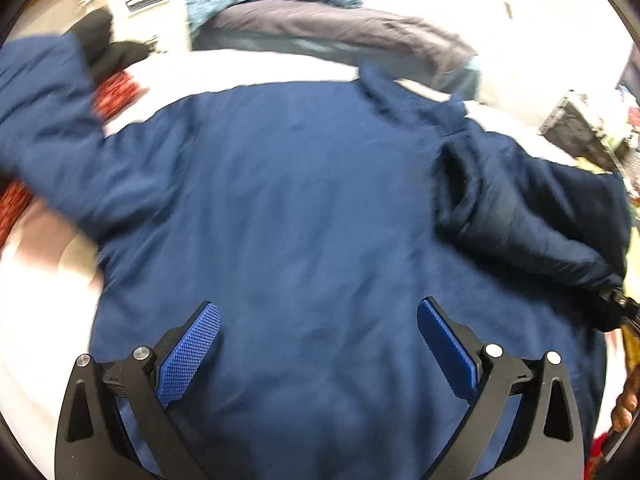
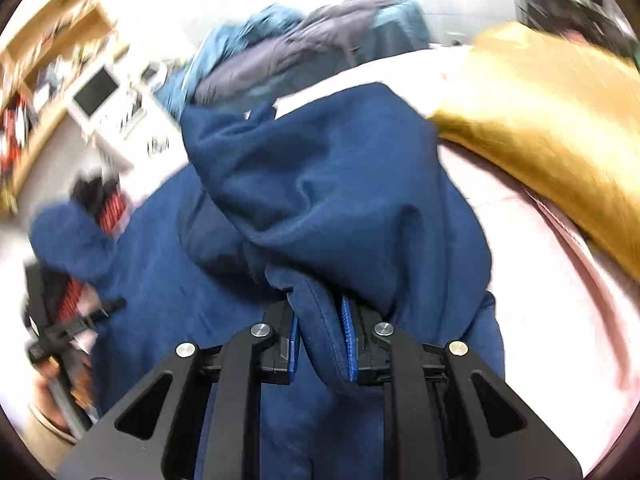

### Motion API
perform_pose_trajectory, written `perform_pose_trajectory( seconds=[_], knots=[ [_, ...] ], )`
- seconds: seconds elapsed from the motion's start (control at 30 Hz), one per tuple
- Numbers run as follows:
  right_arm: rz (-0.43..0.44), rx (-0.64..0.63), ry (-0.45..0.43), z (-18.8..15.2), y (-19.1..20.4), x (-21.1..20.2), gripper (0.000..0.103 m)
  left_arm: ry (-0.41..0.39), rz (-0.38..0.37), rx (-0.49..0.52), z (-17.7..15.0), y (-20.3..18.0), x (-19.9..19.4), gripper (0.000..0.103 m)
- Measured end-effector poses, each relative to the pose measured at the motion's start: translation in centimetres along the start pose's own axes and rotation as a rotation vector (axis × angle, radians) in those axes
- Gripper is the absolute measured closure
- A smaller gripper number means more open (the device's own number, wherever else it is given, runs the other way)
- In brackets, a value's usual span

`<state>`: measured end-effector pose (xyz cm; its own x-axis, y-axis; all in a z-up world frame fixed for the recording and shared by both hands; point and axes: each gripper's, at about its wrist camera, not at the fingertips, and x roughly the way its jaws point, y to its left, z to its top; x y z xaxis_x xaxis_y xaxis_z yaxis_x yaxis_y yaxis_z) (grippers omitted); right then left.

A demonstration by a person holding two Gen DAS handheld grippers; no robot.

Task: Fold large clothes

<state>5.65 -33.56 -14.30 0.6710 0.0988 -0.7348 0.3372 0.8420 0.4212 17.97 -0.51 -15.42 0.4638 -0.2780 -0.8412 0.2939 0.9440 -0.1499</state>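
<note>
A large navy blue sweatshirt (image 1: pixel 288 200) lies spread on a pale bed, back up. My left gripper (image 1: pixel 318 340) is open and empty, hovering over its lower back. The left sleeve (image 1: pixel 44 128) stretches up and left. The right sleeve (image 1: pixel 532 208) is lifted and folded inward, its cuff pinched by my right gripper at the frame's right edge (image 1: pixel 618 306). In the right wrist view my right gripper (image 2: pixel 320 340) is shut on the sleeve cuff (image 2: pixel 320 320), with blue fabric (image 2: pixel 340 200) bunched ahead. The left gripper (image 2: pixel 76 328) shows at the lower left.
A pile of teal and grey clothes (image 1: pixel 320 16) lies at the far side of the bed (image 1: pixel 240 68). A gold pillow (image 2: pixel 552 120) is on the right. A red-patterned item (image 1: pixel 116 92) lies by the left sleeve. A white desk unit (image 2: pixel 100 96) and wooden shelves (image 2: pixel 52 48) stand beyond.
</note>
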Motion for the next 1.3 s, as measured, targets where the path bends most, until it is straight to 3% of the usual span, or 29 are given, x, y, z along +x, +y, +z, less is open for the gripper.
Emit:
perform_pose_trajectory(
  seconds=[0.1, 0.27, 0.4, 0.47, 0.57, 0.6, 0.63, 0.7, 0.73, 0.77, 0.8, 0.87, 0.93, 1.0, 1.07, 1.13, 1.3],
  knots=[
    [0.018, 0.053, 0.026, 0.5, -1.9, -0.2, 0.084, -0.016, -0.038, 0.031, 1.7, -1.8, 0.6, 0.006],
    [-0.015, -0.069, 0.06, -0.9, -0.7, -0.4, 0.083, -0.016, -0.079, 0.049, 3.8, -3.8, 2.9, 0.006],
    [-0.053, -0.132, 0.062, -2.2, -0.7, -0.8, 0.082, 0.022, -0.143, 0.006, 5.3, -5.3, 5.6, 0.006],
    [-0.054, -0.124, 0.066, -2.3, -0.9, -0.8, 0.082, 0.055, -0.222, -0.017, 5.8, -6.9, 6.8, 0.006],
    [-0.06, -0.112, 0.072, -2.5, -1.1, -1.0, 0.082, 0.1, -0.271, 0.013, 6.0, -9.8, 8.5, 0.006],
    [-0.07, -0.124, 0.073, -2.5, -0.9, -1.0, 0.081, 0.119, -0.264, 0.039, 5.9, -10.9, 9.1, 0.012],
    [-0.08, -0.139, 0.074, -2.5, -0.7, -1.0, 0.081, 0.132, -0.257, 0.056, 5.8, -11.7, 9.5, 0.038],
    [-0.135, -0.227, 0.074, -2.8, 0.6, -1.0, 0.08, 0.17, -0.254, 0.073, 5.5, -12.8, 10.2, 0.065],
    [-0.157, -0.263, 0.072, -2.9, 1.2, -1.0, 0.079, 0.152, -0.272, 0.068, 5.6, -12.9, 9.7, 0.079],
    [-0.203, -0.341, 0.064, -3.4, 2.3, -1.2, 0.07, 0.127, -0.286, 0.064, 5.6, -12.9, 8.8, 0.083],
    [-0.249, -0.415, 0.049, -3.9, 3.4, -1.3, 0.042, 0.073, -0.294, 0.054, 6.1, -12.5, 7.4, 0.086],
    [-0.334, -0.539, -0.041, -5.2, 5.3, -2.3, 0.005, -0.037, -0.256, 0.046, 7.4, -11.4, 4.3, 0.087],
    [-0.372, -0.658, -0.21, -6.7, 7.2, -4.2, 0.005, -0.17, -0.201, 0.028, 9.2, -9.0, 0.4, 0.087],
    [-0.379, -0.691, -0.234, -7.1, 8.0, -4.5, 0.005, -0.253, -0.173, -0.013, 10.6, -6.3, -2.5, 0.087],
    [-0.392, -0.667, -0.204, -7.0, 7.7, -3.7, 0.005, -0.297, -0.131, -0.057, 11.6, -3.2, -4.4, 0.087],
    [-0.383, -0.617, -0.162, -6.5, 6.7, -2.8, 0.005, -0.27, -0.09, -0.073, 11.6, -0.9, -4.4, 0.087],
    [-0.323, -0.438, -0.079, -4.7, 4.4, -1.2, 0.005, -0.077, -0.057, -0.066, 8.5, 0.3, 1.1, 0.085]
  ],
)
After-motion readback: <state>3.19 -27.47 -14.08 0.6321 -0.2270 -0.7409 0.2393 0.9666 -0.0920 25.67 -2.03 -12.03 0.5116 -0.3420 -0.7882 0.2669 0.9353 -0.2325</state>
